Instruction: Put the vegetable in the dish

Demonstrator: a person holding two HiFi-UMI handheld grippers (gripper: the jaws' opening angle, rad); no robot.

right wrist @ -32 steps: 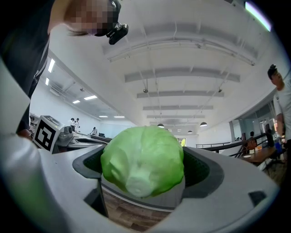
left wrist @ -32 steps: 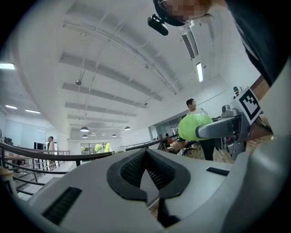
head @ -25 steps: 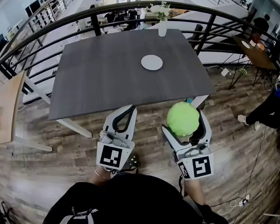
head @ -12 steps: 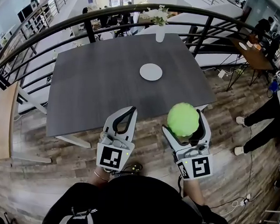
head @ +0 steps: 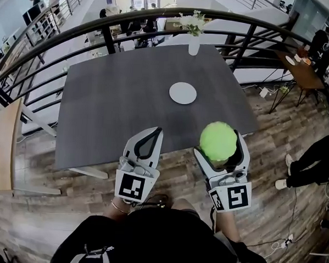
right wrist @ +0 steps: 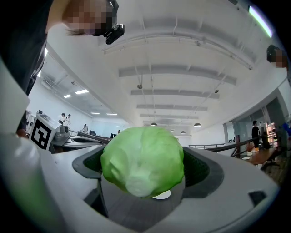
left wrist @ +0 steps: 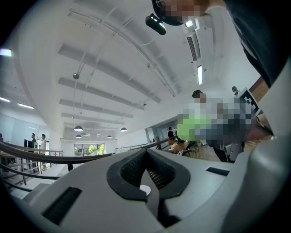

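Note:
A round, pale green head of cabbage (head: 218, 141) sits between the jaws of my right gripper (head: 223, 134), which is shut on it, just past the near edge of the dark grey table (head: 117, 98). In the right gripper view the cabbage (right wrist: 142, 160) fills the jaw gap, with the white dish (right wrist: 162, 195) showing under it. The small white dish (head: 183, 93) lies empty on the table, right of centre. My left gripper (head: 154, 131) hovers over the table's near edge with its jaws together and nothing in them. In the left gripper view a bit of the dish (left wrist: 144, 189) shows through the left gripper (left wrist: 146, 153).
A white vase with flowers (head: 194, 43) stands at the table's far edge. A curved black railing (head: 59, 35) runs behind the table. On the wooden floor to the right stand a person's legs (head: 311, 163) and a brown side table (head: 300, 63).
The table and dish have shifted slightly lower and to the right in the head view. Both grippers keep their poses. The person on the right has moved further right.

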